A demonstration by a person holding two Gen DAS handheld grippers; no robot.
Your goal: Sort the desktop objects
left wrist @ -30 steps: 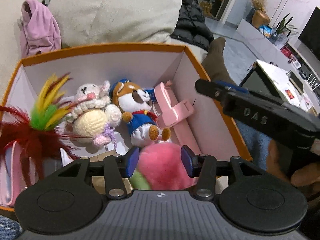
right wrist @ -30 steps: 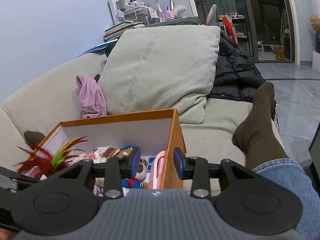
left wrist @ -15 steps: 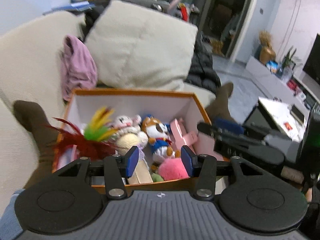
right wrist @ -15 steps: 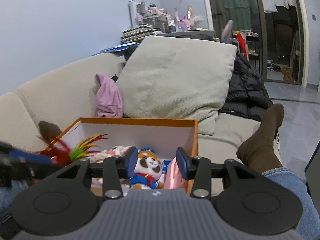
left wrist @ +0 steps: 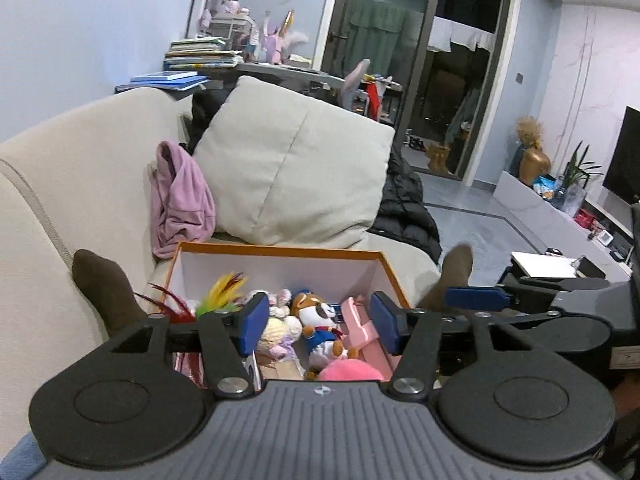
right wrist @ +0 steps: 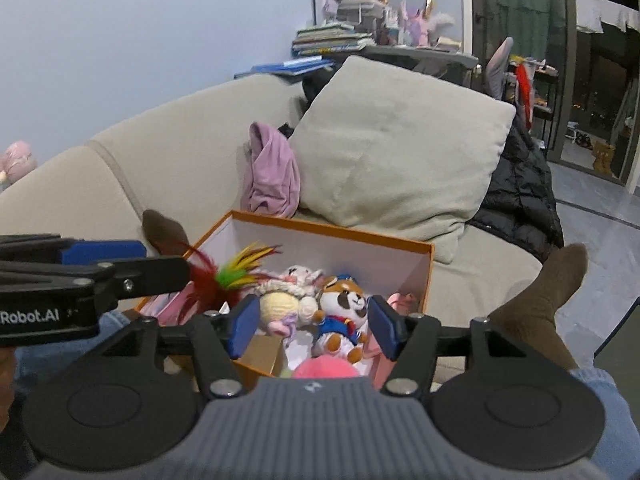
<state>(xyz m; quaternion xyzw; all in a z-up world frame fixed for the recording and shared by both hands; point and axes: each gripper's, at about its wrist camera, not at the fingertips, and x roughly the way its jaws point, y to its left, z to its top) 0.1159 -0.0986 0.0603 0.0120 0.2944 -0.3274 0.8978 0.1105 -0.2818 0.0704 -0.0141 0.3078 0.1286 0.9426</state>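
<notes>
An orange box [left wrist: 280, 249] [right wrist: 332, 229] with white walls sits on the sofa. In it lie a feather toy [left wrist: 224, 292], a crocheted doll [left wrist: 276, 324], a fox plush [left wrist: 320, 316] in a blue outfit, a pink plastic piece [left wrist: 358, 326] and a pink fluffy ball [left wrist: 352, 370]. My left gripper [left wrist: 319, 326] hovers above the box's near side, its jaws opening with nothing between them. To its right, my right gripper [right wrist: 314, 331] hangs over the same box. Its jaws are opening too, and they hold nothing. The toys show through both gaps from below.
A beige cushion [left wrist: 292, 168], a lilac garment [left wrist: 180, 200] and a black jacket [left wrist: 404, 208] lie behind the box. A person's brown-socked feet [left wrist: 104, 284] [left wrist: 456, 268] flank it. A low bench and a TV stand at the far right.
Both grippers rose and drew back from the box, and their jaws widened. The pink ball seen between the left pads earlier now lies in the box below.
</notes>
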